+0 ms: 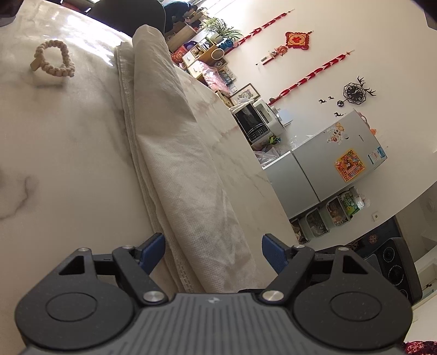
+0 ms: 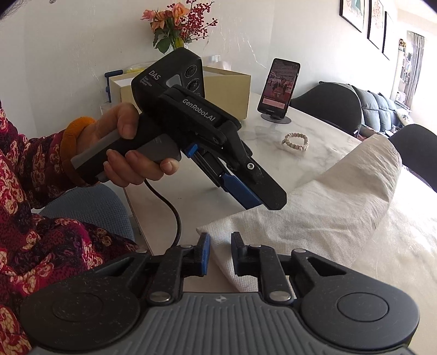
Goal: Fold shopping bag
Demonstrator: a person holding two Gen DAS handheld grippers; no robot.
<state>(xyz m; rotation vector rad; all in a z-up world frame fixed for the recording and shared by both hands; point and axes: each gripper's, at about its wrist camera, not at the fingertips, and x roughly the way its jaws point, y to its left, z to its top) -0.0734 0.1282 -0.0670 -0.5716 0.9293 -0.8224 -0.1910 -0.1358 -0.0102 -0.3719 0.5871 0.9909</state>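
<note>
The shopping bag (image 1: 191, 163), white non-woven fabric, lies folded into a long strip on the marble table (image 1: 68, 150). One long side of it bulges up in a soft fold. My left gripper (image 1: 213, 252) is open wide, its blue pads on either side of the bag's near end and not touching it. In the right wrist view a hand holds the left gripper (image 2: 267, 202) tilted down just above the bag (image 2: 327, 207). My right gripper (image 2: 220, 255) hovers at the bag's near corner. Its jaws stand narrowly apart, with the bag's edge in the gap, and the pads do not press on it.
A braided cord ring (image 1: 54, 58) lies on the table past the bag, also visible as the ring (image 2: 296, 142). A phone on a stand (image 2: 278, 87), a cardboard box (image 2: 226, 90) and a vase of flowers (image 2: 177, 24) stand at the far end. Black chairs (image 2: 327, 103) line the table's side.
</note>
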